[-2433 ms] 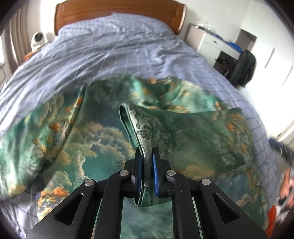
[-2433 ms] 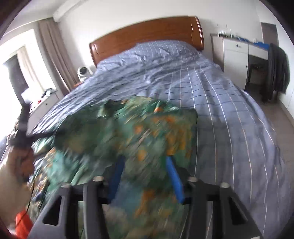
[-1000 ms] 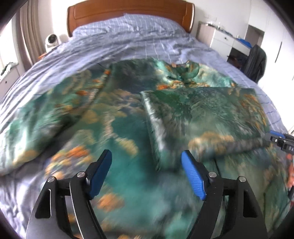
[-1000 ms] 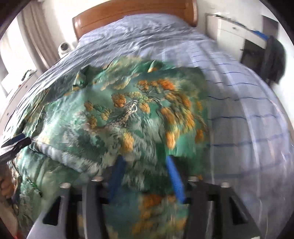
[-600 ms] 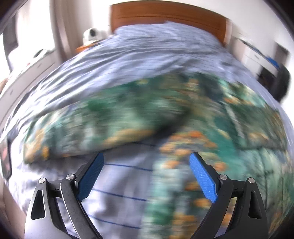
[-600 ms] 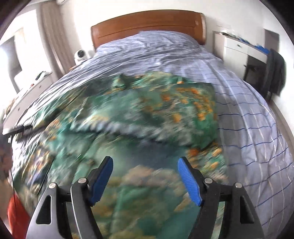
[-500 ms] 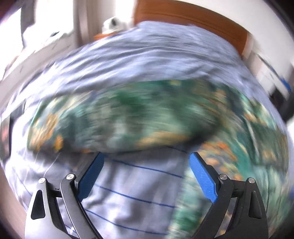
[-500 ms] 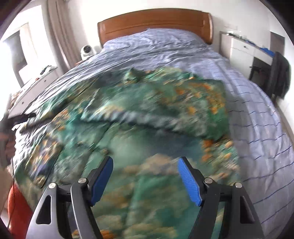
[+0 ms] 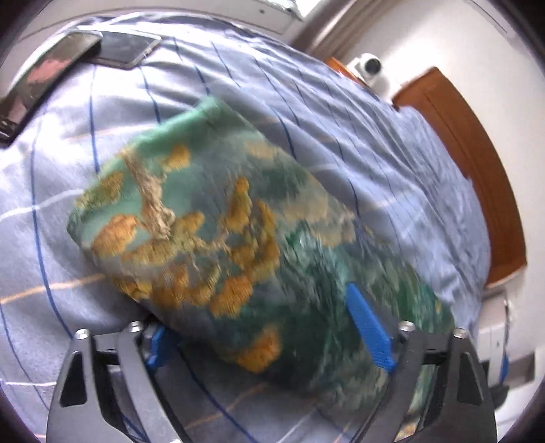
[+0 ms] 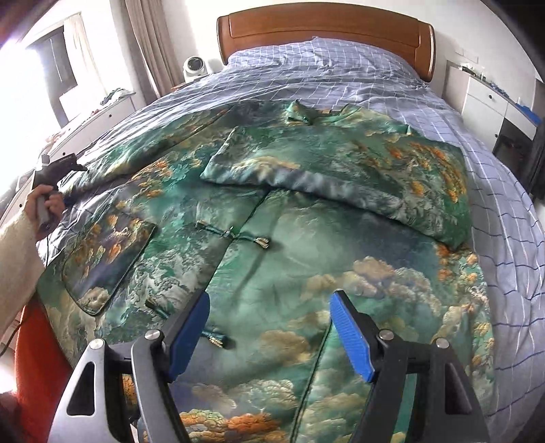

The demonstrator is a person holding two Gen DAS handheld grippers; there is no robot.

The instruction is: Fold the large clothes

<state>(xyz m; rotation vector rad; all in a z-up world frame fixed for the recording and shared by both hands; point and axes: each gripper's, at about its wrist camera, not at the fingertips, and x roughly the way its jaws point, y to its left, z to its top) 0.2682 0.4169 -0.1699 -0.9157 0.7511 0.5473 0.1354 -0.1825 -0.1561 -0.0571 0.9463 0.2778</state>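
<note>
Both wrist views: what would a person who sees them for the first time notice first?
The big green jacket with orange cloud print, spread over the blue checked bed, its right sleeve folded across the chest. Next, the left gripper, open around the other sleeve's end at the bed's left side. The right gripper hovers open above the hem.

The jacket [image 10: 306,252] is a woven brocade cloth with a satin sheen, its sleeve [image 9: 211,218] showing raised, slightly rough orange threadwork. The bedsheet [image 10: 504,218] is matt, creased checked cotton-like cloth. The headboard [image 10: 323,30] is glossy varnished wood. The right tongs [image 10: 267,335] have ribbed blue plastic pads on matt black arms with bright metal screws.
</note>
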